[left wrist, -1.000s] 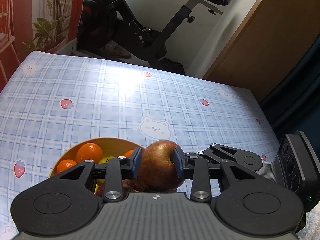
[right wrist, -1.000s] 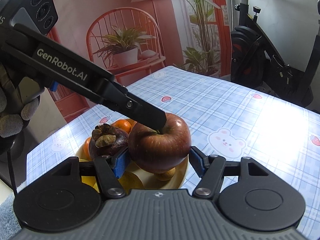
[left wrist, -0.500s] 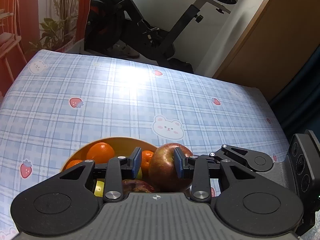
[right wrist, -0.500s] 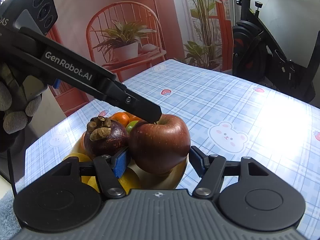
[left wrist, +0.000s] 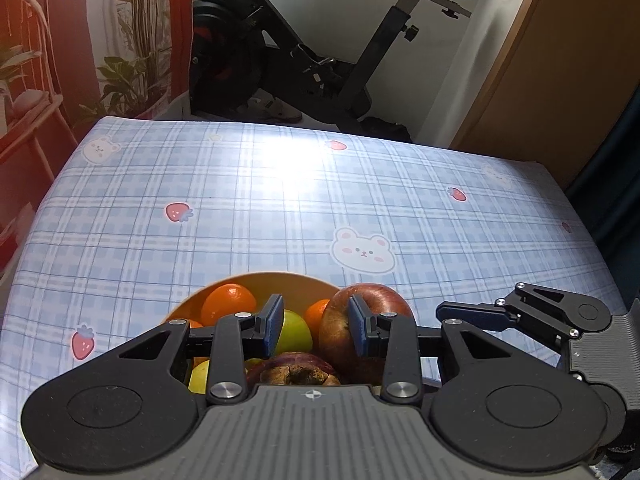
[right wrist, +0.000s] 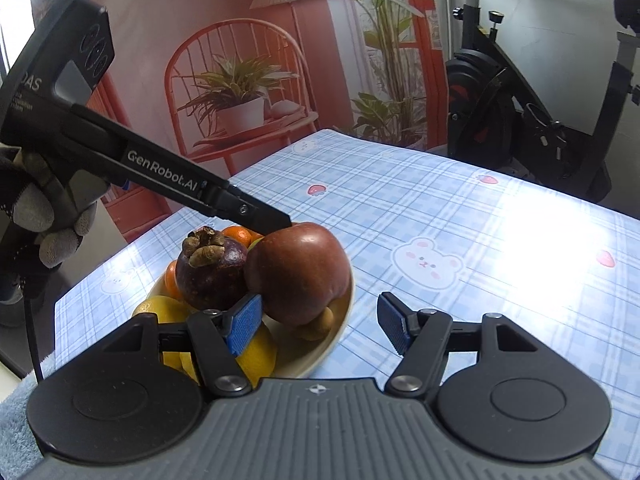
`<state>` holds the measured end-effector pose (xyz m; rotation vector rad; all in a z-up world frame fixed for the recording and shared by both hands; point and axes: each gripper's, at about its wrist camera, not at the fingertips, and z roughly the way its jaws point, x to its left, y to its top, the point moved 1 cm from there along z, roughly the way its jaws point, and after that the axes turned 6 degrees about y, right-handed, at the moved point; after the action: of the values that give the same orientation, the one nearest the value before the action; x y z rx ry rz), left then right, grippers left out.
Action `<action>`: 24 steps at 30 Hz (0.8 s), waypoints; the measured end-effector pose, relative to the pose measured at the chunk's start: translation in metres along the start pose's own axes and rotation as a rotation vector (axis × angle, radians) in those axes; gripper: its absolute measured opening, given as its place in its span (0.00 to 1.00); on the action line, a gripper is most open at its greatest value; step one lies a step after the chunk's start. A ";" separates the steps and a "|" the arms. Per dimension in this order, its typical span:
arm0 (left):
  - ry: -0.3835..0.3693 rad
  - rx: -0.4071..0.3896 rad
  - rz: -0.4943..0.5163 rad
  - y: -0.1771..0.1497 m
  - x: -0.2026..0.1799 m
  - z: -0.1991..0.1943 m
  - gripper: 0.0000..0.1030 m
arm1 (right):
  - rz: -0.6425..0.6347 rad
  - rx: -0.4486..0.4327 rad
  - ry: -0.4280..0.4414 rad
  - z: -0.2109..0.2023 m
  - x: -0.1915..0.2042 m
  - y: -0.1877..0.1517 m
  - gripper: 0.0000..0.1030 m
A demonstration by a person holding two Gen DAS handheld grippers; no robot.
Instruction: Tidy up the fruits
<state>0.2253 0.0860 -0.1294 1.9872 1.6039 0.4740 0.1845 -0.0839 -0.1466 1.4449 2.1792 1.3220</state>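
The apple (right wrist: 298, 276) rests on the piled bowl (right wrist: 340, 320) at centre frame; the right gripper (right wrist: 320, 326) gapes empty just below it, nearer than the left gripper (left wrist: 316, 326), also spread, holding nothing.

Your left gripper (left wrist: 316, 326) is matte black, with blue ribbed pads (left wrist: 275, 323) on its fingertips, silver round screws at the linkage joints and a grey ridged body marked with a small crosshair. Your right gripper (right wrist: 320, 322) is built the same way, blue pads (right wrist: 244, 323) included. On the left gripper's side arm you can read white "GenRobot.AI" lettering. Your left hand (right wrist: 38, 220) wears what looks like a grey and black knit glove, and a thin black cable hangs below it.
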 end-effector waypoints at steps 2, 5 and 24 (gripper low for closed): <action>0.009 -0.004 0.002 0.000 -0.001 -0.002 0.37 | 0.002 -0.006 -0.016 -0.006 -0.001 0.000 0.65; 0.025 -0.020 0.010 -0.002 -0.005 -0.007 0.37 | 0.005 -0.018 -0.044 -0.016 0.000 -0.001 0.66; 0.255 -0.325 -0.023 -0.018 -0.041 -0.119 0.81 | 0.119 -0.214 -0.337 -0.133 0.029 0.008 1.00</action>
<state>0.1330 0.0714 -0.0431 1.7148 1.5759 0.9473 0.0954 -0.1335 -0.0557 1.5967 1.7118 1.2012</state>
